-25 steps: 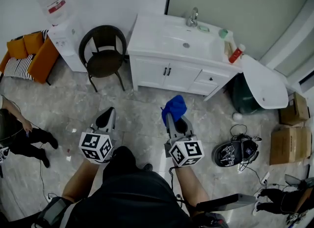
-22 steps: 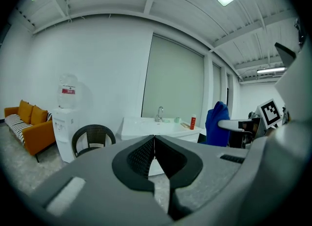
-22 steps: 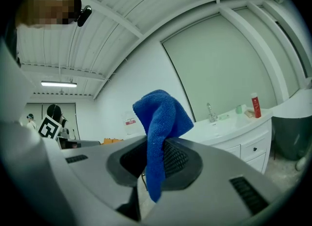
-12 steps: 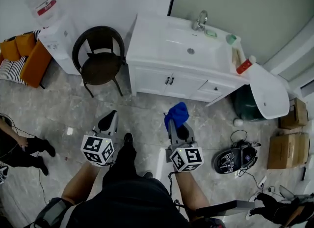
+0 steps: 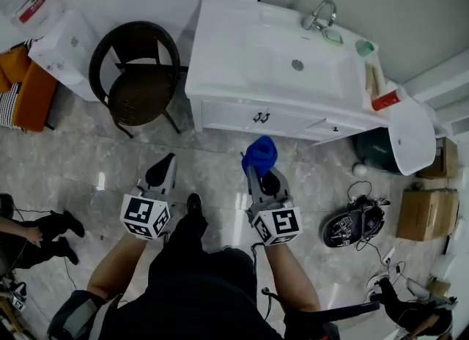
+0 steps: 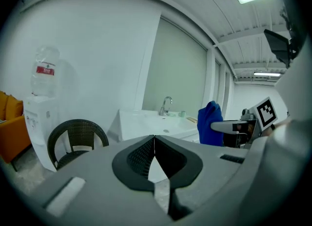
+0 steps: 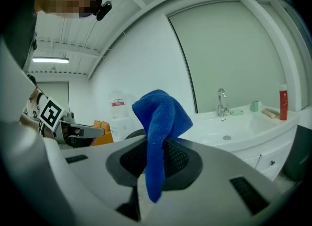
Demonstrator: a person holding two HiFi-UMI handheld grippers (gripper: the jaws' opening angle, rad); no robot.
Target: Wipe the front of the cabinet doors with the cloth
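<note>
A white vanity cabinet [image 5: 271, 122] with double doors and small dark handles [image 5: 259, 117] stands ahead under a white sink top [image 5: 278, 53]. My right gripper [image 5: 258, 171] is shut on a blue cloth [image 5: 260, 154], which bunches up above its jaws and sits just short of the cabinet front. In the right gripper view the blue cloth [image 7: 158, 122] hangs between the jaws, with the sink top [image 7: 234, 130] beyond. My left gripper [image 5: 163, 172] is shut with nothing in it, over the floor left of the cabinet. Its jaws meet in the left gripper view [image 6: 154, 144].
A dark wicker chair [image 5: 135, 75] stands left of the cabinet, a water dispenser [image 5: 58, 42] beyond it. On the sink top are a tap [image 5: 322, 15] and a red bottle [image 5: 385, 100]. A helmet with cables [image 5: 352, 227] and cardboard boxes [image 5: 421, 214] lie right. A person [image 5: 33, 232] sits left.
The view has moved toward the cabinet, which now looks larger and closer. Both grippers keep their hold and places; the blue cloth now lies nearer the cabinet front.
</note>
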